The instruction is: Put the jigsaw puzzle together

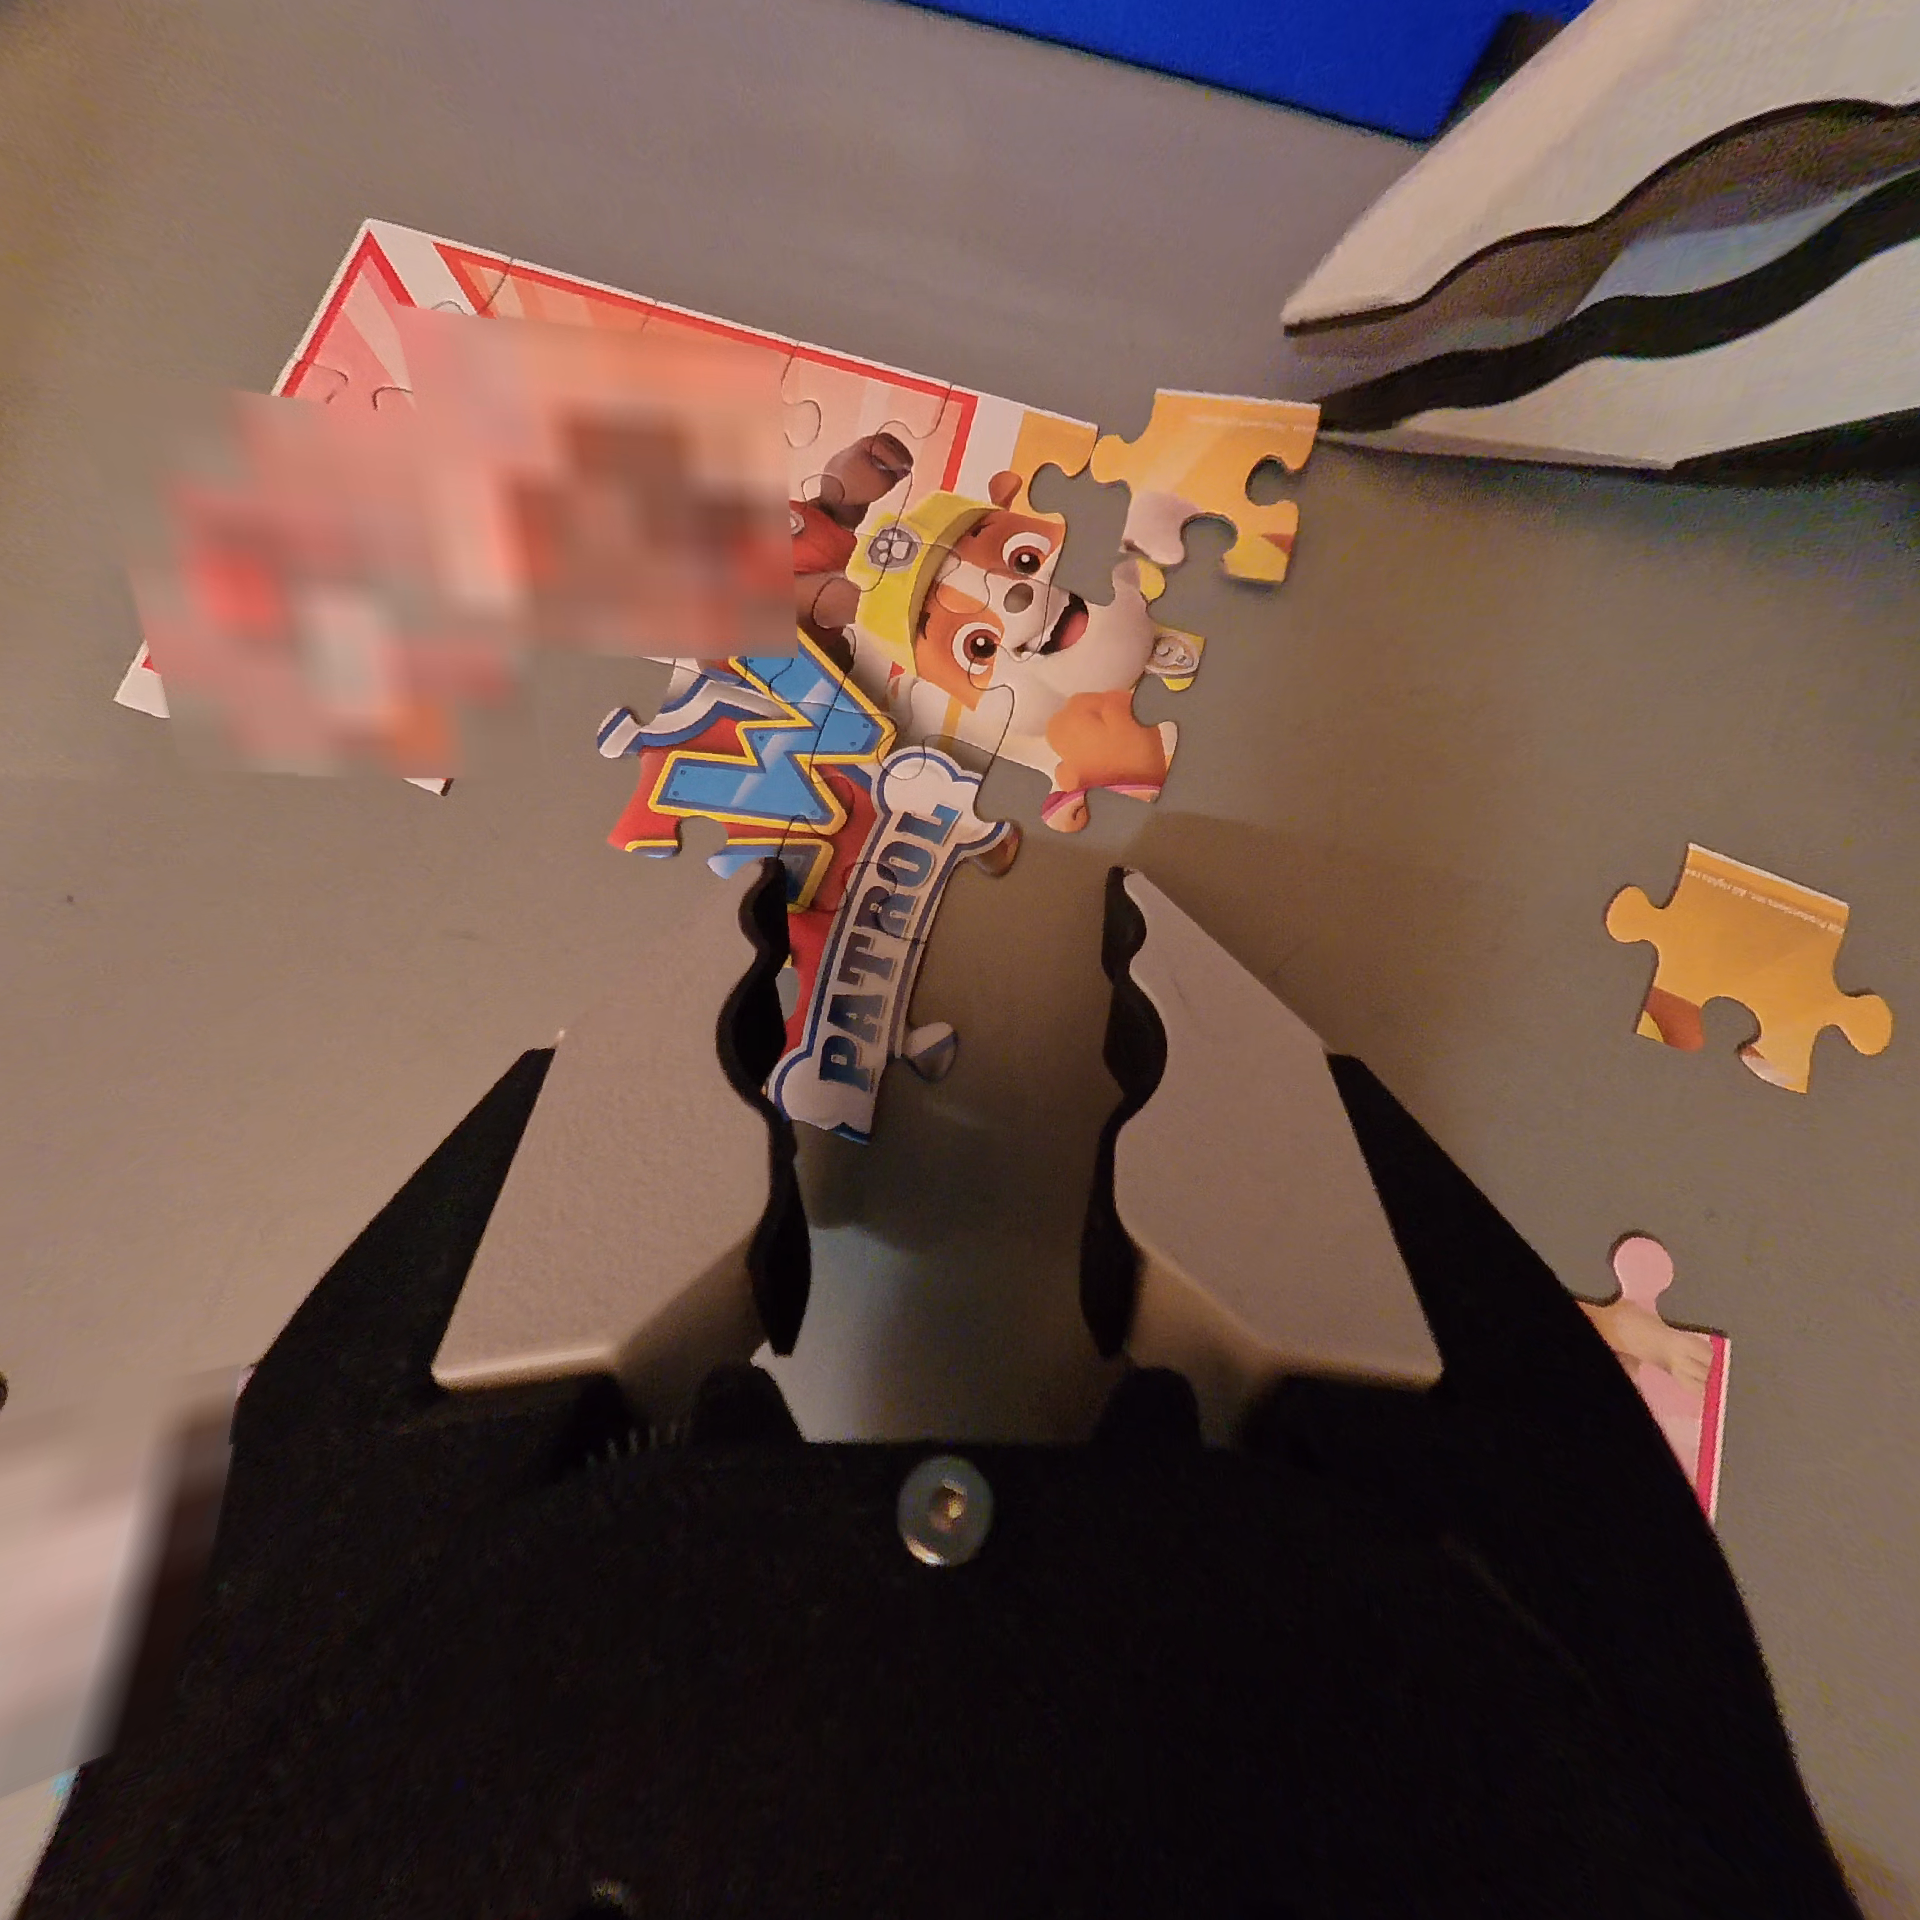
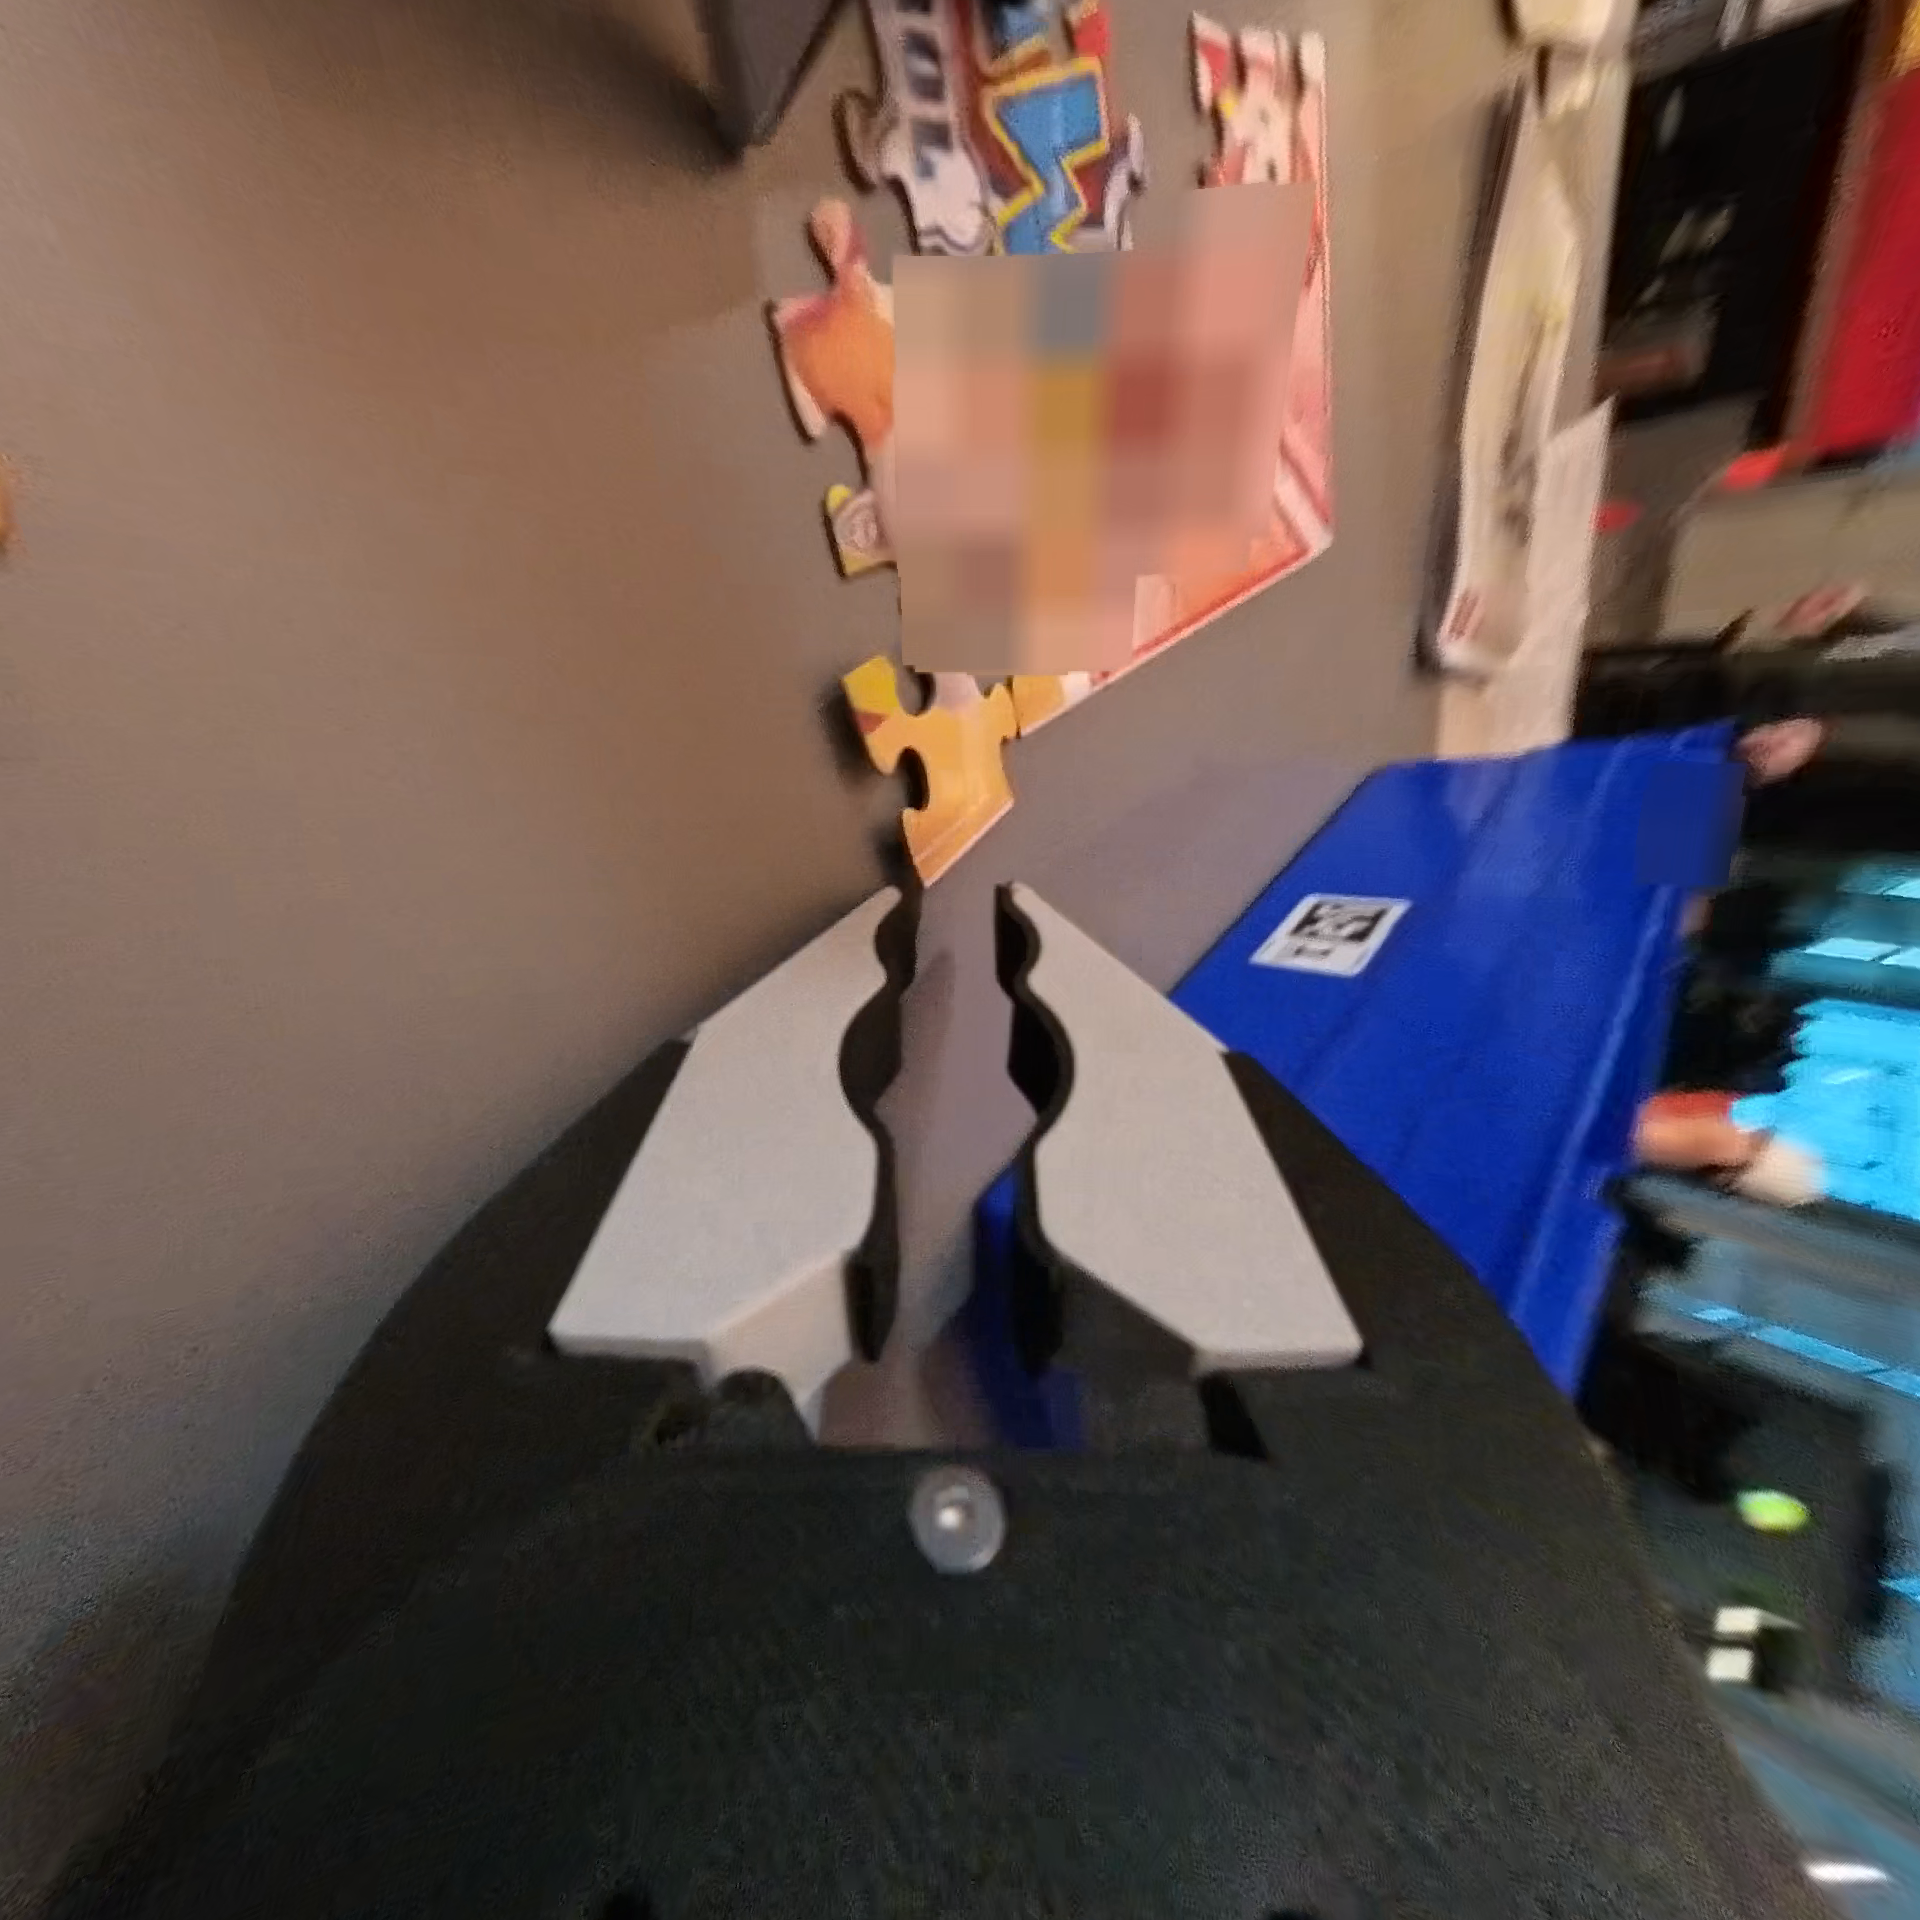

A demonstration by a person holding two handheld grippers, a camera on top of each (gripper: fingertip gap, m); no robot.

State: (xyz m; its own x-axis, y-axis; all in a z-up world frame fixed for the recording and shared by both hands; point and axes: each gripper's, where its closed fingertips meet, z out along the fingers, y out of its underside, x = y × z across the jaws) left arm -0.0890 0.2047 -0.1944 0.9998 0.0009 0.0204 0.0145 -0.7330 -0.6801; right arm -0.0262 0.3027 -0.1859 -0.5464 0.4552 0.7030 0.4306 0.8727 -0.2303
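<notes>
A partly joined cartoon jigsaw puzzle lies flat on a grey table. My left gripper is open just above it. Its fingers straddle the lowest piece, a red and blue one with a white banner. The left finger overlaps that piece's edge and the right finger stands clear of it. My right gripper is slightly open with nothing between its pads. A yellow piece lies just ahead of its tips at the puzzle's corner. In the left wrist view that gripper sits next to this piece.
A loose yellow piece and a pink piece lie on the table to the right of my left gripper. A blue box stands beside my right gripper and also shows at the table's far edge in the left wrist view. Blurred clutter lies beyond it. Tip to tip, the grippers are about 12 centimetres apart.
</notes>
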